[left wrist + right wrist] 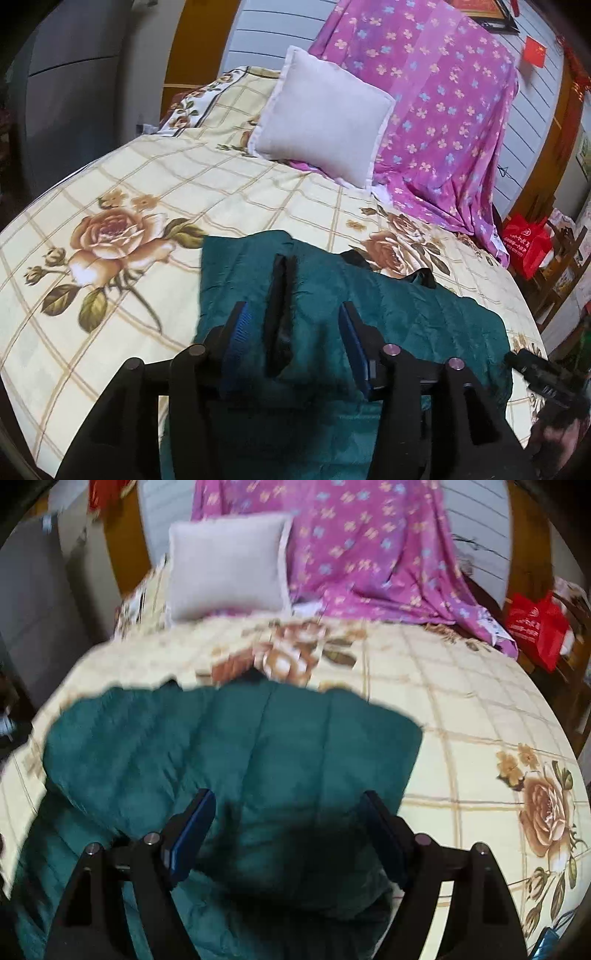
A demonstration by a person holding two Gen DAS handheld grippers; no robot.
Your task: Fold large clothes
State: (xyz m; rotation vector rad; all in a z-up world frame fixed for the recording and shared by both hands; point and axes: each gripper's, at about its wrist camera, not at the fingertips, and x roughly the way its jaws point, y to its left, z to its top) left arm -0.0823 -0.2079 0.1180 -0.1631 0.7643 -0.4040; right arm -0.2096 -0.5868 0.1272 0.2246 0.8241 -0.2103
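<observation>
Nearest the left wrist camera: left gripper (293,314), black with blue pads, jaws parted over a teal quilted garment (406,314). Between the pads, untouched by either, a raised ridge of the teal cloth with a dark strip along it (282,295); whether collar, placket or zipper edge, hard to say. Nothing gripped. Lower part of the garment hidden under the gripper's frame and cut off by the near edge of the picture.

Nearest the right wrist camera: right gripper (288,805), jaws spread wide above the same garment, pads clear of the cloth, nothing held. View blurred, so the quilting seams only faintly readable and a dark shadow lying between the jaws. At the far right of the left wrist view, part of the right gripper, dim and cut off.

Garment spread flat on the near part of the bed, teal, crinkled, stitched in panels, with small black bits at its far edge, too small to identify.

Underneath, a cream bedspread (221,192) with a tan grid and large brown roses. Farther off, a pale square pillow (321,118) standing tilted, just beside a pink floral sheet (443,103) draped high at the head. Far right, beyond the bed, a red bag (526,247). Behind, a white panelled wall with brown wooden trim; far left, grey cabinets.
</observation>
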